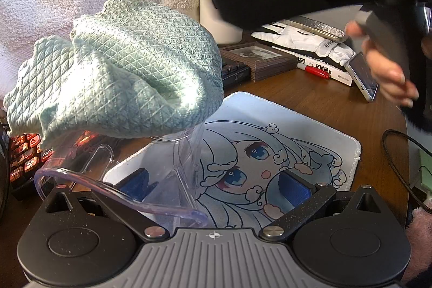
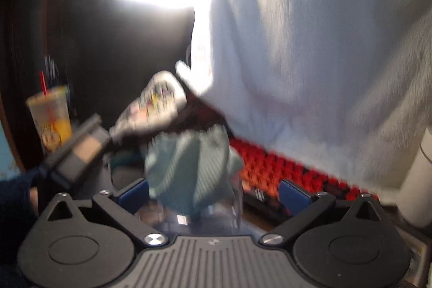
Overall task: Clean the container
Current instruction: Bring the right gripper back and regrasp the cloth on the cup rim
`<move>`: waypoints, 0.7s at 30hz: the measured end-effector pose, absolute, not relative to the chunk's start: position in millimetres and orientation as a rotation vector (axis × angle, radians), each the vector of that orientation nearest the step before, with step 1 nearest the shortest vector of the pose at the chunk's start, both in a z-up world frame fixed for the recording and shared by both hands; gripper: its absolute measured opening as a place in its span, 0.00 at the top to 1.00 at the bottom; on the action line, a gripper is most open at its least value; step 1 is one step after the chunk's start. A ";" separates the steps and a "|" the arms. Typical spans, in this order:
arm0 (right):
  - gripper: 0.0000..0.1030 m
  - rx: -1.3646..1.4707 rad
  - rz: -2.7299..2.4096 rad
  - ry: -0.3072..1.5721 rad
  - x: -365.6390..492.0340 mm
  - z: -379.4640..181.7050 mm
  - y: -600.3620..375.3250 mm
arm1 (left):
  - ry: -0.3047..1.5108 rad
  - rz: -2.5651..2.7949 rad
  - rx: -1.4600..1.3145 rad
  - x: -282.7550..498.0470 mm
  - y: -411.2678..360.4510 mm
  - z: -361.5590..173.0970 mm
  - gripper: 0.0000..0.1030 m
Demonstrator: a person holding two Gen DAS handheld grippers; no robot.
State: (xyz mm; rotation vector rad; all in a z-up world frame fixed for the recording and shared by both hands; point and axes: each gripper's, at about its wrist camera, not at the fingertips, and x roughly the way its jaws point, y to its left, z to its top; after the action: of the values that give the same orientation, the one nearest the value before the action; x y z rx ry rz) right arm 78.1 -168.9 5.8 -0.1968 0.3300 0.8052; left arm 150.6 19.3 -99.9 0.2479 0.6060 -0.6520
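My desk (image 1: 310, 99) carries a printed mat (image 1: 270, 153), a keyboard (image 1: 24, 155), books (image 1: 318, 66), a frame (image 1: 259, 58), a phone (image 1: 363, 77) and a red pen (image 1: 316, 71). My left gripper (image 1: 213, 188) stands spread, the clear jug (image 1: 172, 174) between its pads; whether they pinch it I cannot tell. A green cloth (image 1: 129, 77) covers the jug's mouth. My right gripper (image 2: 213, 192) gapes wide behind the cloth, blurred.

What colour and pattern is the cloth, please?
Pale green cloth with diamond weave; clearest in left wrist view.
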 end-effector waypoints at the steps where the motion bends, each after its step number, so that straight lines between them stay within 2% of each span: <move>1: 0.01 -0.174 0.821 0.334 80.7 3.8 -166.2 | 0.606 -0.652 0.248 150.9 18.5 -100.1 0.00; 4: 0.09 -0.119 0.858 0.339 88.0 -2.8 -158.8 | 0.607 -0.657 0.235 152.8 17.6 -100.5 0.00; 9: 0.11 -0.060 0.862 0.321 97.9 -12.3 -152.9 | 0.606 -0.651 0.246 151.9 15.8 -101.2 0.00; 11: 0.27 -0.045 0.882 0.318 102.0 -15.0 -154.7 | 0.606 -0.652 0.245 152.0 15.7 -101.4 0.00; 13: 0.32 -0.051 0.904 0.314 105.3 -16.8 -155.9 | 0.606 -0.652 0.244 151.9 15.6 -101.5 0.00; 21: 0.32 -0.187 0.952 0.286 109.3 -26.3 -143.2 | 0.607 -0.647 0.243 151.6 14.8 -102.4 0.00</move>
State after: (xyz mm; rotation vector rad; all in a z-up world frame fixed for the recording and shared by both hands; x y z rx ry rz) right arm 109.3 -143.2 -26.3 -0.1869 0.2863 0.9523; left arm 151.6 14.8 -102.4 0.2430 0.6072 -0.6466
